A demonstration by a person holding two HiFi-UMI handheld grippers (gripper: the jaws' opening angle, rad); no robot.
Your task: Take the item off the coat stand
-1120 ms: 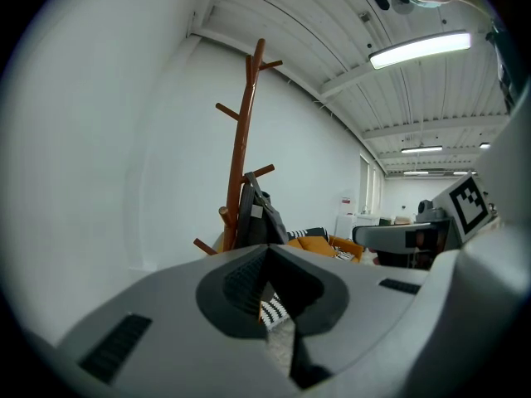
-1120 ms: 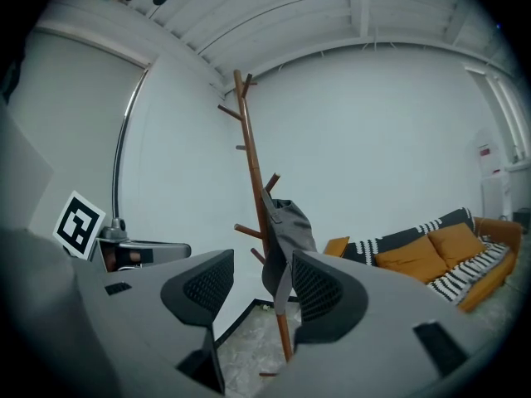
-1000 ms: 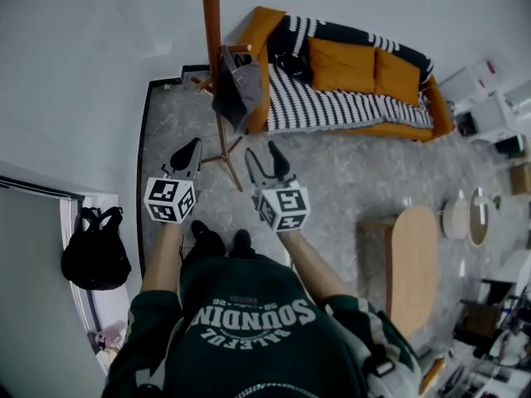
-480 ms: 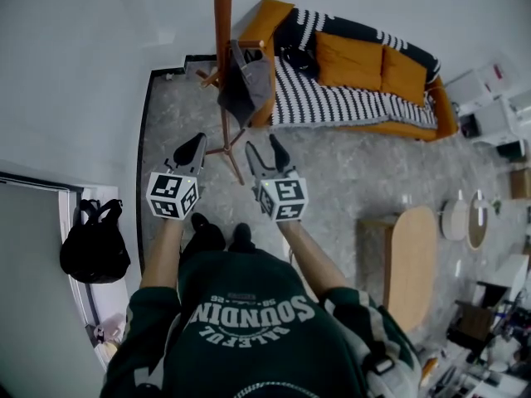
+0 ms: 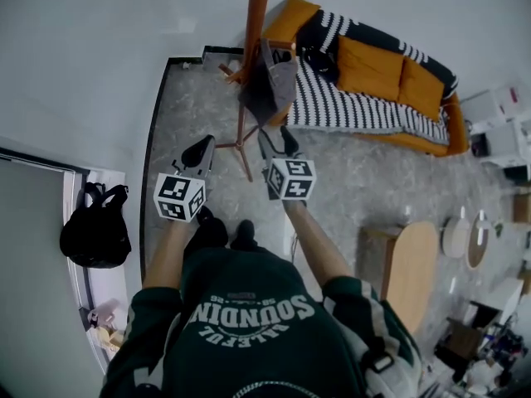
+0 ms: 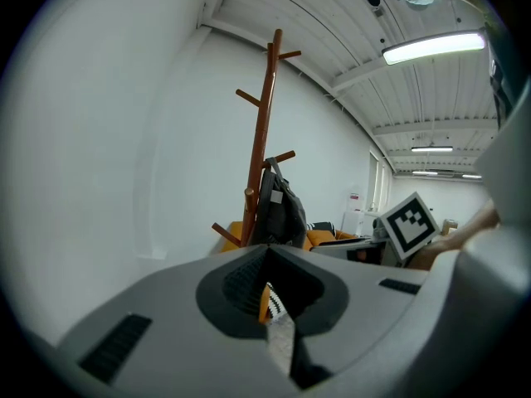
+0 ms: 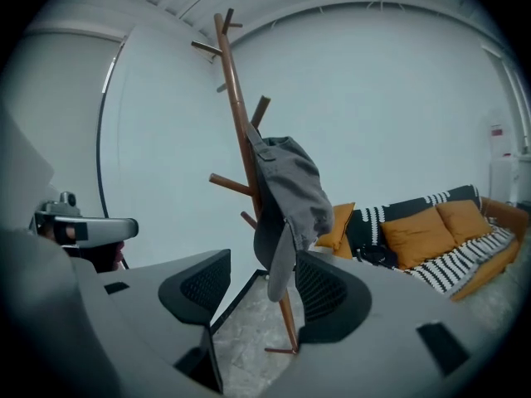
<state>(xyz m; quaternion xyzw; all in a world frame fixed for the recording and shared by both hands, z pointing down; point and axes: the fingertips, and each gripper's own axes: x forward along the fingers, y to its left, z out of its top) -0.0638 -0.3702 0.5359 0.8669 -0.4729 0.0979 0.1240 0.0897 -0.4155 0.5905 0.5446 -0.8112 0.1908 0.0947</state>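
Flanking coat stand [image 5: 255,23]: sofa [image 5: 365,69], black backpack [image 5: 94,239].

Coat stand [image 5: 255,23]: smooth reddish wood with a slight gloss. Garment [image 5: 270,89]: matt grey cloth in soft folds. Floor [image 5: 357,181]: mottled grey, stone-like, faint sheen. Sofa [image 5: 369,65]: orange cloth; blanket [image 5: 348,110]: striped, knitted-looking. Left gripper [image 6: 267,297] and right gripper [image 7: 264,293]: matt grey plastic shells; pads [image 7: 317,288] black, ribbed. Wall [image 5: 99,56]: smooth matt white.
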